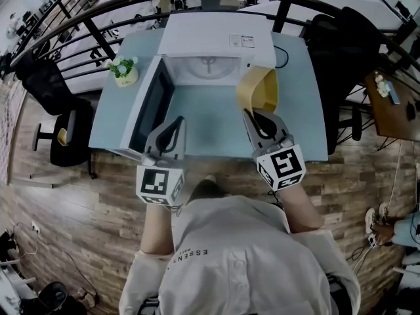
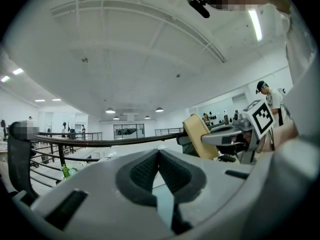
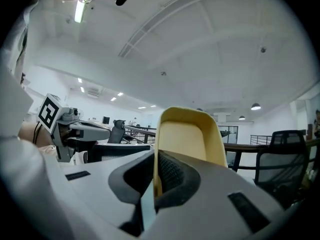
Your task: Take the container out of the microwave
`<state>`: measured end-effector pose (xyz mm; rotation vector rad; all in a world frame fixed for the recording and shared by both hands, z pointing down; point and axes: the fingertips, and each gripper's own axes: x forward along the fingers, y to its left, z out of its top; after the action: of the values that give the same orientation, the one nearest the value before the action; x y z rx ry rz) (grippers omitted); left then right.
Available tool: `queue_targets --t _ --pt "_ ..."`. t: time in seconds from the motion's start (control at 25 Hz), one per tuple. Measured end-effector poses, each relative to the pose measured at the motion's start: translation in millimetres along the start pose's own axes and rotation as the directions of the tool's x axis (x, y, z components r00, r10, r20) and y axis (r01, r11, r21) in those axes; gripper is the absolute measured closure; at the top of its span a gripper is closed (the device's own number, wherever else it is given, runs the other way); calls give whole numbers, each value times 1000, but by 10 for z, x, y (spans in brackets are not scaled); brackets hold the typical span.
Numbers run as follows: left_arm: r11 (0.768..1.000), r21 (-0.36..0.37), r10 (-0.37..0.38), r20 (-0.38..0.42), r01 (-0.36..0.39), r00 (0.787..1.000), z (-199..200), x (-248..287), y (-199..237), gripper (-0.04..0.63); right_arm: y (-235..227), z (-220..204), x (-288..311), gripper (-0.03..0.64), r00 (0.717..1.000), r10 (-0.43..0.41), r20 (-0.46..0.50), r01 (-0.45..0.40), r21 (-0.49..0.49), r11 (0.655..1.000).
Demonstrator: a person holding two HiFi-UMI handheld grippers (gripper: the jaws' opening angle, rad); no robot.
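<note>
Gripping the container [image 3: 187, 134] by one wall, my right gripper [image 3: 156, 184] is clenched on its thin edge. It is a pale yellow tub with rounded corners and a smooth hollow, turned on its side and standing up beyond the jaws. My left gripper [image 2: 159, 156] is closed on nothing, pads meeting. Only the head view places things: the tub hangs in front of the right end of the white microwave [image 1: 216, 41], whose door [image 1: 149, 107] stands open at the left, on a pale blue table [image 1: 298, 90] with a small potted plant [image 1: 123, 71]. The right gripper view alone shows the wall pinched between the pads.
</note>
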<state>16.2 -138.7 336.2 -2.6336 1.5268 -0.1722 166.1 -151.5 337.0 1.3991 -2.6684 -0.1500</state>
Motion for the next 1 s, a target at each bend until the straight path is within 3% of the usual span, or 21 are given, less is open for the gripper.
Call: queue_targets --t 0.28,0.52,1.0 --pt "1000 -7 -20 15 20 1000 29 -73 -222 594 -48 5 -208 598 999 -8 33 7 13 1000" --pt "1000 -4 8 -4 -8 1000 11 -106 -215 594 -52 12 -284 600 999 -7 51 6 19 1000" --pt "1000 20 -4 -5 4 1000 57 -97 -276 594 -83 -32 -300 598 997 -39 59 38 24 999"
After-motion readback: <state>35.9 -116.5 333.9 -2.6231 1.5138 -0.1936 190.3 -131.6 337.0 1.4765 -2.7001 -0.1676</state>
